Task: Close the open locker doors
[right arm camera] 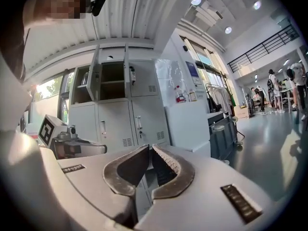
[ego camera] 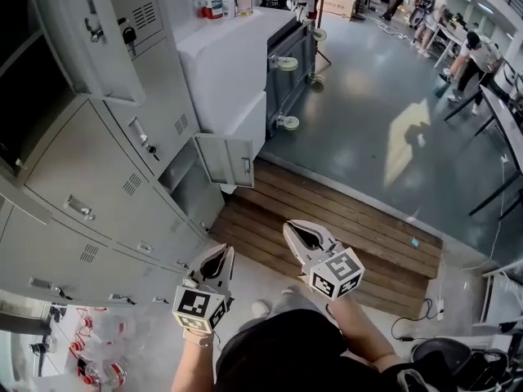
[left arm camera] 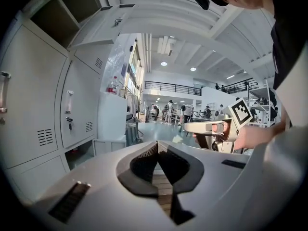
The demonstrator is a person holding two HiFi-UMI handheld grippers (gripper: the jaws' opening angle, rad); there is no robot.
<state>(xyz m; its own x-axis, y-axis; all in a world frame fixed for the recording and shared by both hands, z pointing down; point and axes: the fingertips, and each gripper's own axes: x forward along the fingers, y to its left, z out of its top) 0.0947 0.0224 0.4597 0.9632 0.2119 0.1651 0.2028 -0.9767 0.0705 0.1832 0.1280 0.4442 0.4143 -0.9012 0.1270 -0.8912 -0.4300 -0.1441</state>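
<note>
Closing is all remaining: low door (ego camera: pixel 225 160) and high door (ego camera: pixel 78 39) are hanging open beyond our fingers (right arm camera: pixel 171 174); we are holding left gripper (ego camera: pixel 222 256) and right gripper (ego camera: pixel 292 229) pinched together, empty.

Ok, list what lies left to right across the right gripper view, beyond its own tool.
The left tool → open upper locker → white cabinet → dark wheeled cart → people.
</note>
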